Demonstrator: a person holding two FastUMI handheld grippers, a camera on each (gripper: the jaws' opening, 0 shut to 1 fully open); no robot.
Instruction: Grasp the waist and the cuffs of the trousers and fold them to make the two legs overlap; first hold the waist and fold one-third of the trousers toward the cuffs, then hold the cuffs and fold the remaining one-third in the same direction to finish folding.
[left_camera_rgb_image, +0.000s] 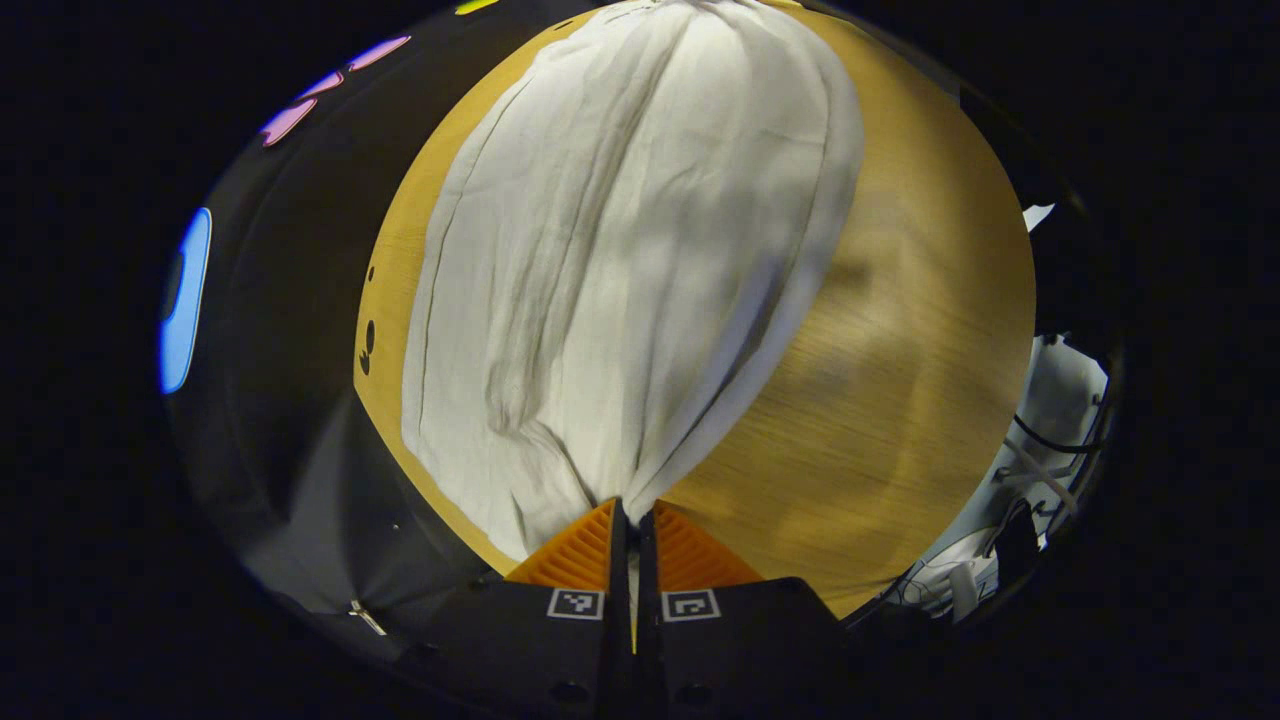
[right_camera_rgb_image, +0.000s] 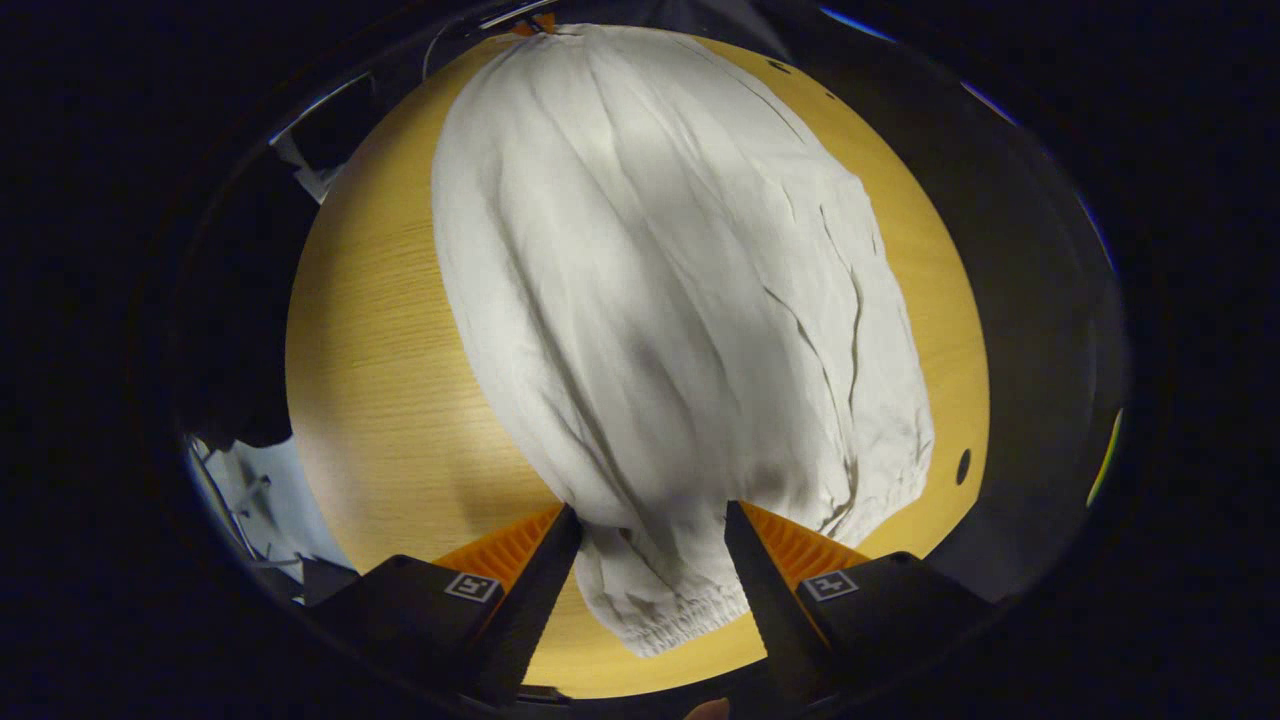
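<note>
Left gripper view: cables (left_camera_rgb_image: 1040, 455) and white clutter sit off the table's (left_camera_rgb_image: 880, 400) right edge. White trousers (left_camera_rgb_image: 620, 250) lie lengthwise, running from near to far on the wooden top. Left gripper (left_camera_rgb_image: 632, 515) is clamped tight on a fabric edge. Right gripper (right_camera_rgb_image: 650, 525) is spread wide, straddling the elastic cuff (right_camera_rgb_image: 670, 620).

In the left gripper view the trousers (left_camera_rgb_image: 640, 250) lie lengthwise on the counter (left_camera_rgb_image: 900, 400), running from the left gripper (left_camera_rgb_image: 632, 515) at the near edge away to the far edge, with bare counter to their right. In the right gripper view the right gripper (right_camera_rgb_image: 650, 525) stands at the near edge with its jaws on either side of the cloth's gathered near end.
</note>
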